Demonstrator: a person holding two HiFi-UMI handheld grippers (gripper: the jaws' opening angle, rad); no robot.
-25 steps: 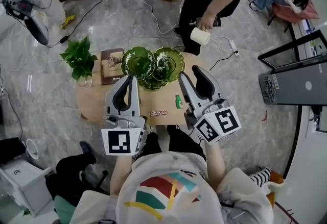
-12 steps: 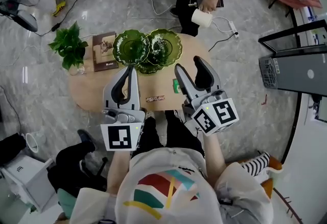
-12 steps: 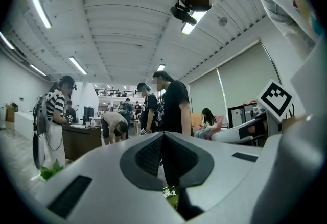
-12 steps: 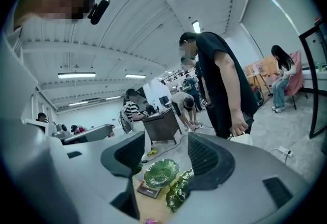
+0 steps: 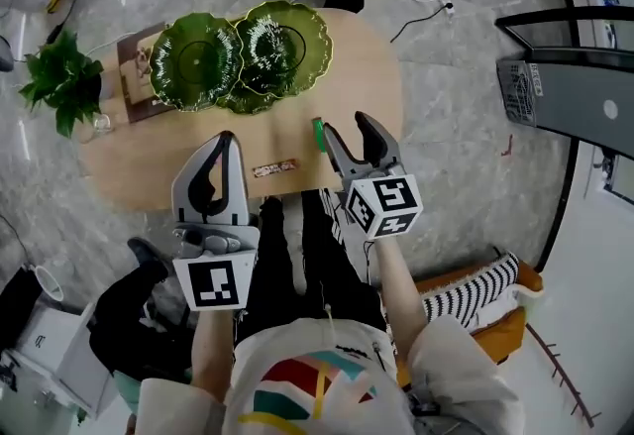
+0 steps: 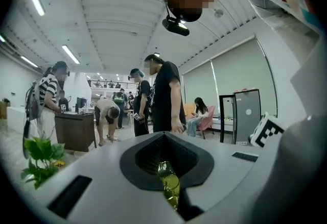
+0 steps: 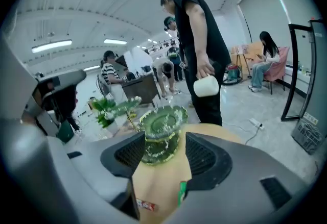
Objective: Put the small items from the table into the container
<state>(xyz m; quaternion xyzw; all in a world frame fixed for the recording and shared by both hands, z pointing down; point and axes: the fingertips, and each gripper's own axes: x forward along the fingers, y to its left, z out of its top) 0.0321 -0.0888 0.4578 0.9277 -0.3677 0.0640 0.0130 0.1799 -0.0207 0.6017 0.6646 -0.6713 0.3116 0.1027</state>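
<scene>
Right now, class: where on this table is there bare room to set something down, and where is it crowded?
Free: the table at its right end, between the green dishes and the right edge; also the near-left strip between the book and the wrapped bar. Crowded: the far left, with plant, book and dishes.

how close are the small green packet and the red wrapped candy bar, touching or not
Apart. The head view shows bare wooden table between the small green packet and the red wrapped candy bar. The right gripper view agrees.
</scene>
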